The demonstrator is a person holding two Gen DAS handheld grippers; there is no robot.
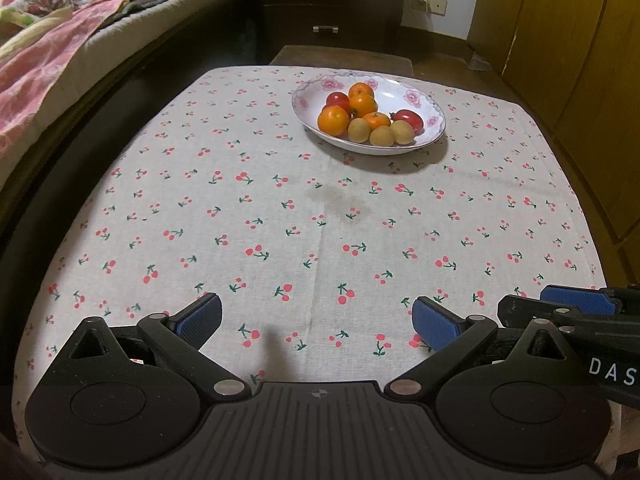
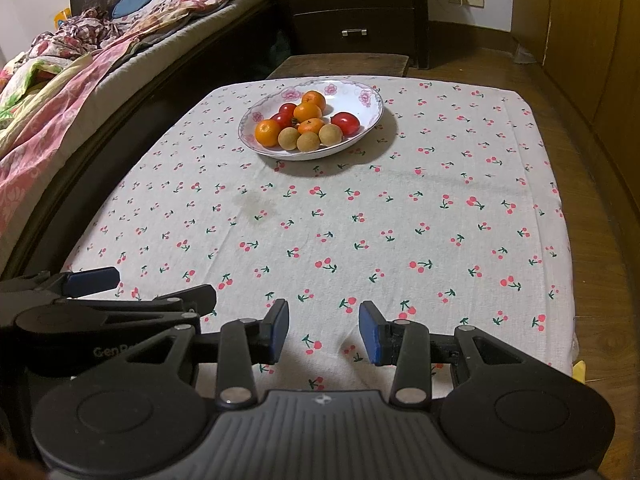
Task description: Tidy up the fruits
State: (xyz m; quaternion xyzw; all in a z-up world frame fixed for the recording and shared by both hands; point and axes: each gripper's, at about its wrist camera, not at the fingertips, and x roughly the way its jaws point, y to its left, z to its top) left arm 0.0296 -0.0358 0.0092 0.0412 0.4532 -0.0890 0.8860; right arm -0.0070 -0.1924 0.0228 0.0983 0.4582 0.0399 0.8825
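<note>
A white bowl point(image 1: 434, 109) with pink flowers printed round its rim sits on the cherry-print tablecloth point(image 1: 280, 208) that covers the tabletop, up at about 12 o'clock in the left wrist view and nearer 11 o'clock in the right wrist view. All the fruit lies inside it, heaped toward the bowl's near-left side: four oranges point(image 1: 333, 121), two red tomatoes point(image 1: 408, 119), one at the back left and one at the right, and three small tan round fruits point(image 1: 382, 136), possibly longans, though they are too small to name for sure, lined along the near rim and touching one another. A faint brownish stain point(image 1: 332, 196) marks the cloth between the bowl and the tools. The left tool point(image 1: 318, 322) hovers low over the near edge of the cloth at 6 o'clock, its blue-padded jaws spread wide with nothing between them. The right tool point(image 2: 324, 328) is just beside it, at 3 o'clock in the left view, its jaws set to a narrower gap, likewise empty. Both are well apart from the bowl. A bed point(image 2: 100, 52) with rumpled pink bedding runs along 9 to 11 o'clock, a dark drawer chest point(image 2: 354, 12) stands at 12 o'clock beyond the tabletop, and wooden cabinet doors point(image 1: 580, 40) line the 2 o'clock side.
</note>
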